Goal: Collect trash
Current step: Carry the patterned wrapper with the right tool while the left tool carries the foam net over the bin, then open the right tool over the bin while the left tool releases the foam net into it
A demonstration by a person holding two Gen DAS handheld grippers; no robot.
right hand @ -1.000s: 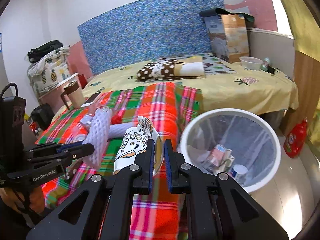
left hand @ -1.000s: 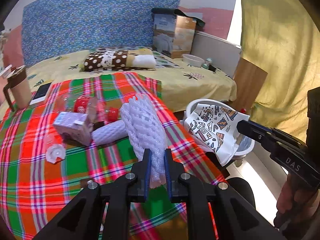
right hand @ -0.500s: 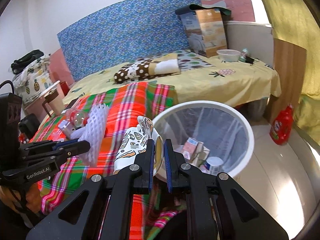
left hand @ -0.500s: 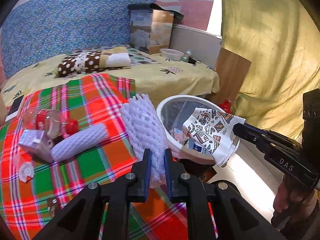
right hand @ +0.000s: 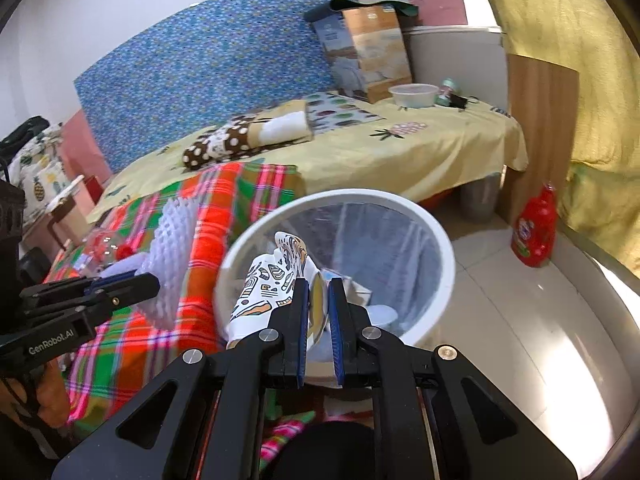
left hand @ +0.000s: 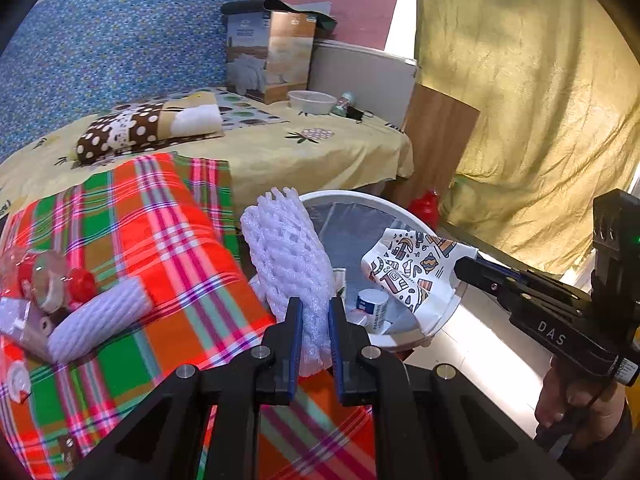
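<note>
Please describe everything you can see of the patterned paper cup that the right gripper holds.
The paper cup is white with colourful doodle prints and a yellowish inside. It looks crumpled and lies tilted, its wall pinched between the shut fingers of the right gripper. It hangs over the open mouth of the white trash bin, above the rubbish inside, and appears to touch nothing but the gripper.

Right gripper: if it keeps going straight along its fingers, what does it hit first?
Probably the inside of the white bin; the right gripper, shut on the patterned paper cup, points into its mouth. Depth is unclear.
</note>
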